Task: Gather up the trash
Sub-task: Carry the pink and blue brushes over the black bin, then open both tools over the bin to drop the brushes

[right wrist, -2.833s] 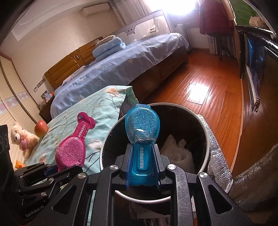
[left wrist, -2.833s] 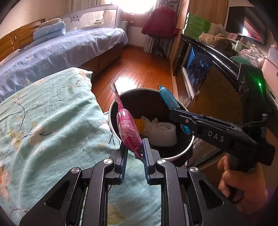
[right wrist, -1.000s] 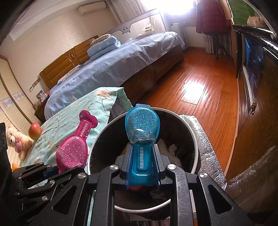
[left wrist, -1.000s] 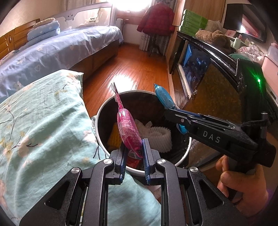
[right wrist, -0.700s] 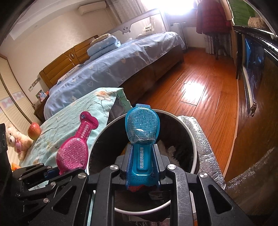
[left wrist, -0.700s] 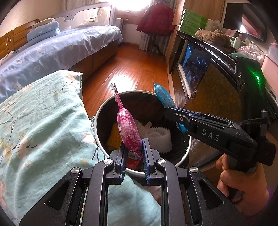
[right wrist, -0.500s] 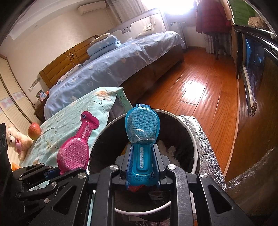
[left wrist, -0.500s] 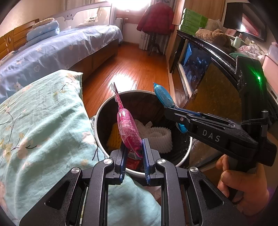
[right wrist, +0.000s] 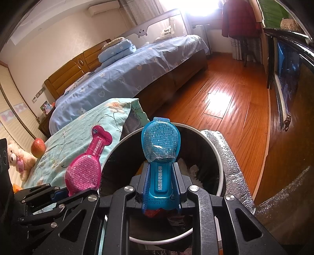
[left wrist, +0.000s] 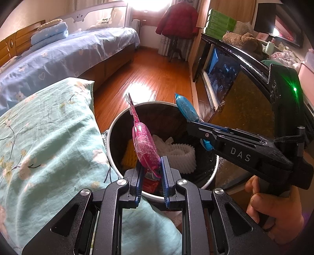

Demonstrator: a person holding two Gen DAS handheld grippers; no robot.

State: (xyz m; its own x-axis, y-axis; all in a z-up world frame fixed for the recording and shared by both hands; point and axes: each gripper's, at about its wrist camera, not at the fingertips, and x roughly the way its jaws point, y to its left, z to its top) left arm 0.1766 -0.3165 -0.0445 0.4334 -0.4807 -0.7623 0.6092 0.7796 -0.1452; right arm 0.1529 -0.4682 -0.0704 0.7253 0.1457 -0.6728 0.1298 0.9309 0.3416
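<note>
Left claw (left wrist: 151, 172) pinches pink packet (left wrist: 144, 144) by its lower end; long axis upright, narrow tail pointing to frame top, over bin (left wrist: 117, 125) at centre. Right claw (right wrist: 161, 188) clamps blue packet (right wrist: 160, 141), upright, bulb end up, above bin's near rim.

Home bedroom. Bed (right wrist: 137, 78) with blue floral sheet, wooden headboard (right wrist: 78, 68), folded quilts (right wrist: 117, 51) stacked at its head, child guard rail (right wrist: 157, 29) along far side. Second bedding in teal floral print (left wrist: 49, 137) sat close by. Wood plank floor (right wrist: 225, 102) caught window light. Red coat (left wrist: 178, 19) hung on stand. Plush toy (right wrist: 17, 158) and apple (right wrist: 38, 150) lay on bedding. Air conditioner (right wrist: 104, 8) hung on wall. Dark cabinet (left wrist: 225, 68) held boxes and soft toys.
</note>
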